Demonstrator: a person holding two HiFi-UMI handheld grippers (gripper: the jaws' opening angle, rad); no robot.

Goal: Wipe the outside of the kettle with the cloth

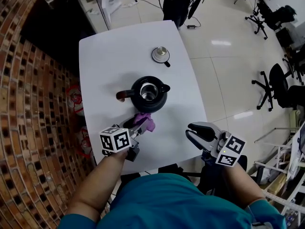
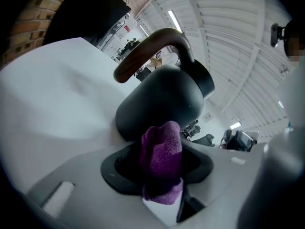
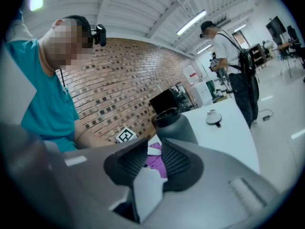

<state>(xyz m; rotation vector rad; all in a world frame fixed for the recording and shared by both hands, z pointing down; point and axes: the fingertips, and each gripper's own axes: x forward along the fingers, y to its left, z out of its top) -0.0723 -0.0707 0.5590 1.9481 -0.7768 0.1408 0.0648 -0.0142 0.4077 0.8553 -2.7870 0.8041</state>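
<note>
A black kettle (image 1: 148, 93) stands without its lid in the middle of the white table (image 1: 109, 56), handle to the left and spout to the right. Its lid (image 1: 161, 54) lies farther back. My left gripper (image 1: 139, 126) is shut on a purple cloth (image 1: 146, 122), which is at the kettle's near side, at or just short of its wall. In the left gripper view the cloth (image 2: 162, 159) bulges up between the jaws in front of the kettle (image 2: 162, 99). My right gripper (image 1: 196, 129) hangs open and empty at the table's front right edge, aimed toward the kettle (image 3: 174, 125).
A brick wall (image 1: 28, 128) runs along the table's left. Office chairs (image 1: 281, 85) stand on the tiled floor to the right. A second person (image 3: 233, 66) stands beyond the table's far end.
</note>
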